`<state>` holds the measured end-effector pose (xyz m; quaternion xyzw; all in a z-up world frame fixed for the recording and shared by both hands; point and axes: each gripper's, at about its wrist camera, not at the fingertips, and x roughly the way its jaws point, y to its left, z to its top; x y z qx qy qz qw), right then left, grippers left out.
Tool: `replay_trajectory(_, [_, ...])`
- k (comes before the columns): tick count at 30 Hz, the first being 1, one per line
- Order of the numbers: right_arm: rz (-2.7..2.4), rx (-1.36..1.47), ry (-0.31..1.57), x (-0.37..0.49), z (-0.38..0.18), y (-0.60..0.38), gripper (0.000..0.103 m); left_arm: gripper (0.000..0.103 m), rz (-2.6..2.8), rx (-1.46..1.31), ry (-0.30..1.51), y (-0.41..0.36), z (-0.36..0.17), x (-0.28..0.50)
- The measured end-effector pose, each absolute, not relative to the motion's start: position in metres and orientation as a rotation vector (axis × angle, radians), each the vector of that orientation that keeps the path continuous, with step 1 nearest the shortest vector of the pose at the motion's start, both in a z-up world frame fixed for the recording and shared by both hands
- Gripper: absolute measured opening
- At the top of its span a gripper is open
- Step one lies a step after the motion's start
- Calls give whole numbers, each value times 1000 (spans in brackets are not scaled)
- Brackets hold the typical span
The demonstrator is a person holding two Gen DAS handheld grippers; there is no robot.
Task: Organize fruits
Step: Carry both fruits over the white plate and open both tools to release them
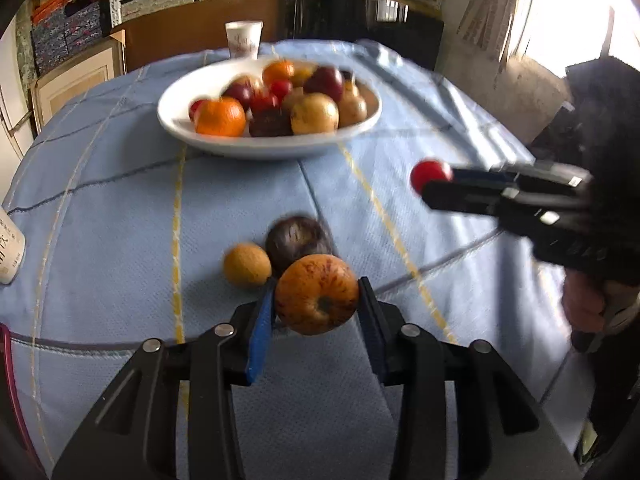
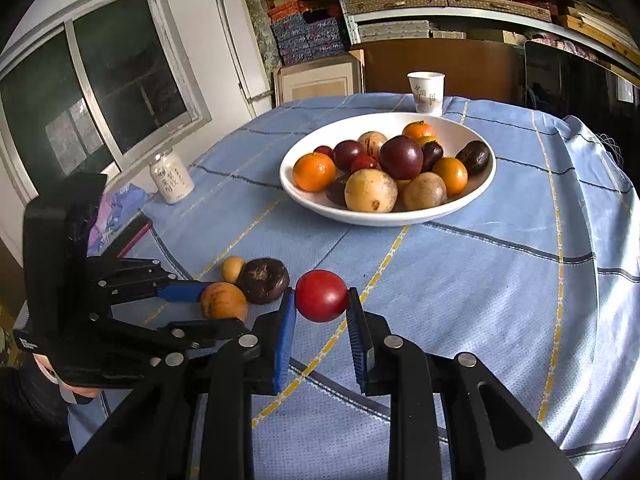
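My left gripper [image 1: 318,292] is shut on an orange-brown speckled fruit [image 1: 317,295], held just above the cloth; it also shows in the right wrist view [image 2: 223,301]. My right gripper [image 2: 321,300] is shut on a small red fruit [image 2: 321,295], which also shows in the left wrist view [image 1: 429,174]. A dark purple fruit [image 1: 296,239] and a small tan fruit [image 1: 247,265] lie on the cloth just beyond the left gripper. A white bowl [image 2: 486,176] holding several oranges, red, purple and tan fruits stands further back; it also shows in the left wrist view [image 1: 176,100].
The table wears a blue checked cloth [image 2: 500,300]. A paper cup [image 2: 426,92] stands behind the bowl. A white jar [image 2: 171,178] stands at the table's left edge near a window. Shelves of boxes line the back wall.
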<state>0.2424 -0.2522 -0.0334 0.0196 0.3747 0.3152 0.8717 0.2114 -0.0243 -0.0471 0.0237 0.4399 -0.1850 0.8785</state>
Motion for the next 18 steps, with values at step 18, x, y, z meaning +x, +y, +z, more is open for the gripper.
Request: replay_trajectory(18, [441, 215, 652, 389, -14, -247, 30, 40, -151, -5, 851, -3, -13, 398])
